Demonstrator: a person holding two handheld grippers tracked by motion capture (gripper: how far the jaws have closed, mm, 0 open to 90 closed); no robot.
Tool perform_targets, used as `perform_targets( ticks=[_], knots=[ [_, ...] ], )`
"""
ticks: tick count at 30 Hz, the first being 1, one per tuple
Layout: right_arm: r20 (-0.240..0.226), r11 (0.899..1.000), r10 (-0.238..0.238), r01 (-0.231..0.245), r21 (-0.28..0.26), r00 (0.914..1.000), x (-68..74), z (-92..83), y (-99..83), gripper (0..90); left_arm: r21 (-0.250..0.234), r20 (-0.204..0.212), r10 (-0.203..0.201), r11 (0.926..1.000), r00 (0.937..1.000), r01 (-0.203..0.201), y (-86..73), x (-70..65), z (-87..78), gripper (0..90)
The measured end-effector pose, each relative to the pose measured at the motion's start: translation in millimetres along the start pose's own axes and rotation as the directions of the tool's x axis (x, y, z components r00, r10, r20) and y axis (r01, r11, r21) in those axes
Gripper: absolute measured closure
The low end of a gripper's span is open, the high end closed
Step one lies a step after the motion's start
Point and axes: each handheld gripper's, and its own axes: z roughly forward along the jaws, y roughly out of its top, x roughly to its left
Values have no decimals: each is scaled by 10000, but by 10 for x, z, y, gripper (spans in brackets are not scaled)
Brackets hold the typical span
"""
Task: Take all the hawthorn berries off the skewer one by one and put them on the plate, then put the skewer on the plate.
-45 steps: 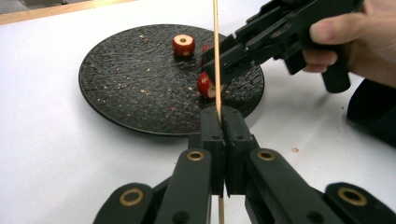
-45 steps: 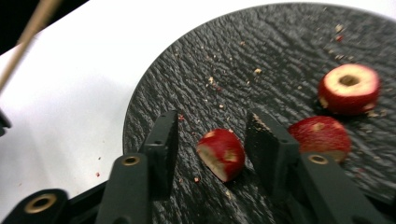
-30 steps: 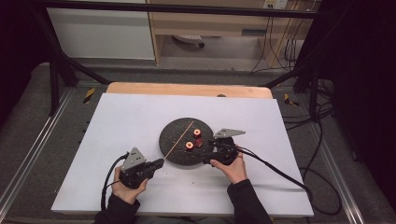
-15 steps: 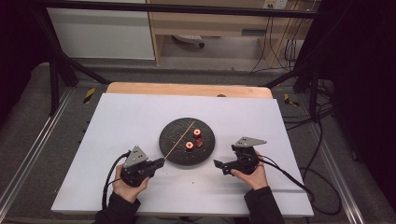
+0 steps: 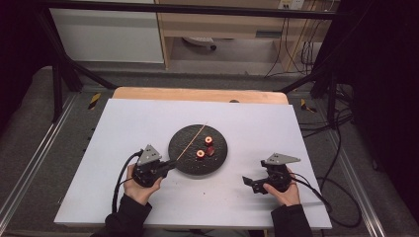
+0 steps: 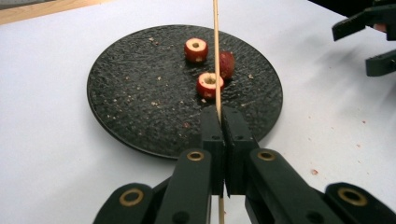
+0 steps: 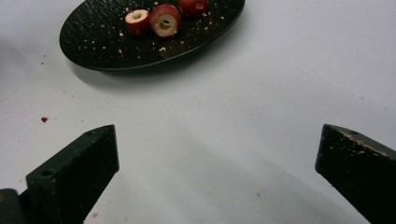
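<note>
The left gripper (image 6: 218, 116) has its jaws clamped tight on a thin wooden skewer (image 6: 216, 51), pinching it near one end. From the high view the same gripper (image 5: 168, 164) sits at the near-left edge of the black plate (image 5: 185, 165), and the skewer (image 5: 192, 140) runs up and away to the far right across the plate's left half, its tip just past the far rim. In the left gripper view the stick passes right over the fruit, so whether it actually touches any piece is hard to call.

On the plate there are three little red fruit pieces (image 5: 205, 146), cored so you can see a pale hollow middle in at least two of them. They sit bunched together a bit right of the plate's centre, with crumbs scattered around them on the dark surface. The right gripper view shows the plate (image 7: 93, 51) off to the far left, with those pieces (image 7: 164, 19) near its rim.

The right gripper (image 5: 249, 183) is well apart from the plate, out on the white table (image 5: 296, 128) at the near right. Its jaws have just been opening and now stand spread wide with nothing between them, just bare tabletop and a few reddish specks.
</note>
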Motion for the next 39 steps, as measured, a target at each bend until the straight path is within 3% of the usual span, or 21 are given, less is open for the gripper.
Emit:
perform_targets(
  ticks=[12,21,39],
  knots=[
    [45,9999,-57,58,-84,10000,-48,-65,-115,6,320,-175,-255,9991,9995,261,160,90,179,884],
    [10,9999,-161,161,-4,9999,-49,-67,-134,6,775,-565,-446,9958,9974,490,227,175,391,884],
    [-42,9998,-197,197,46,9998,-40,-53,-148,8,1882,-1267,-360,9803,9913,597,155,231,782,883]
  ],
)
